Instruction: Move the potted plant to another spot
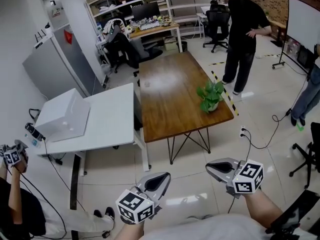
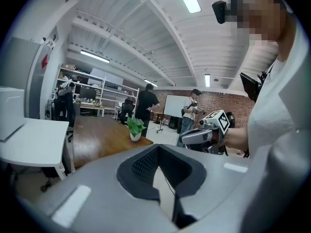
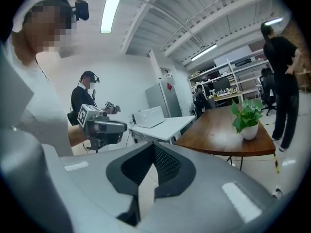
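The potted plant (image 1: 210, 96), green leaves in a small white pot, stands near the front right corner of the wooden table (image 1: 165, 89). It also appears in the left gripper view (image 2: 135, 128) and the right gripper view (image 3: 248, 118). My left gripper (image 1: 162, 177) and right gripper (image 1: 213, 167) hover side by side over the floor, well short of the table. Both point toward it. The left jaws (image 2: 160, 152) and right jaws (image 3: 154, 149) are each shut with nothing between them.
A white table (image 1: 110, 119) bearing a white box (image 1: 62, 115) adjoins the wooden table on the left. A person in black (image 1: 242, 29) stands by its far right side. Another person (image 1: 12, 184) holds grippers at lower left. An office chair (image 1: 310, 154) and floor cables (image 1: 260, 144) lie to the right.
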{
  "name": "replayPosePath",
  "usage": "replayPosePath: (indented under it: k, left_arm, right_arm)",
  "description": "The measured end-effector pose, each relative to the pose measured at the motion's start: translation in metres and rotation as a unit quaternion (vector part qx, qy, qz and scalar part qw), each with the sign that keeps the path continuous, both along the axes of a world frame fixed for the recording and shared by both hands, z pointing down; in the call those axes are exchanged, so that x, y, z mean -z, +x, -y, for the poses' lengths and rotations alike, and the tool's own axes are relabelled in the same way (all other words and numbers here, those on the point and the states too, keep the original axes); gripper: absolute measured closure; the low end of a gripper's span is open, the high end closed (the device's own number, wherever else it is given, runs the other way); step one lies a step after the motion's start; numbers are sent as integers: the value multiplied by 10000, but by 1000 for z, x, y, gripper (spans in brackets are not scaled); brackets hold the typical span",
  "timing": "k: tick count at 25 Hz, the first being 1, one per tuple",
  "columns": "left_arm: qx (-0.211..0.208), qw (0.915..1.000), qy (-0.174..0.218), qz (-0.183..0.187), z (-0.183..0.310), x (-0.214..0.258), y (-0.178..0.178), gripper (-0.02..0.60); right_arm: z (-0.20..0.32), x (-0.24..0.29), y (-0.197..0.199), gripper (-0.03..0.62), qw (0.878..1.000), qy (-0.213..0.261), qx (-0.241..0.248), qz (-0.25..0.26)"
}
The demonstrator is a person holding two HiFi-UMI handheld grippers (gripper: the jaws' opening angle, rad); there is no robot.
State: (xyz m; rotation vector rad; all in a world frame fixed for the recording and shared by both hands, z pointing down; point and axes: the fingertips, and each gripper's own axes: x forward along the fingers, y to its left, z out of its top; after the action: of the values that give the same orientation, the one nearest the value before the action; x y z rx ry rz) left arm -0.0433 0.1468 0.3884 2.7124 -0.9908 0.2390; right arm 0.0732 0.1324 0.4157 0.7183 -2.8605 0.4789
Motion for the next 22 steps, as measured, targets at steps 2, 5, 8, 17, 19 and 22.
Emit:
replayPosePath:
  k: [2, 5, 8, 17, 19, 22]
  left_arm:
    - [111, 9999, -40, -22, -8, 0, 3, 586]
    - [230, 9997, -57, -71, -16, 3, 15, 586]
    - [205, 9998, -43, -20, -23, 6, 34, 585]
    - [198, 9996, -15, 192, -31, 11, 57, 585]
    - [201, 9996, -29, 215, -31, 11, 60, 584]
    - [158, 9996, -37, 240, -33, 12, 68, 584]
  right_arm:
    - [-10, -1, -1, 589, 9999, 32, 99, -128]
    - [-20, 2, 7, 589, 9992, 97, 173, -334]
    - [-25, 8, 19, 590, 9972, 261, 246, -650]
    - [-29, 12, 39, 591, 9978, 252, 204, -584]
    - [-30, 14, 42, 591, 9975, 291, 200, -608]
    - [-32, 18, 48, 590, 9973, 338, 162, -636]
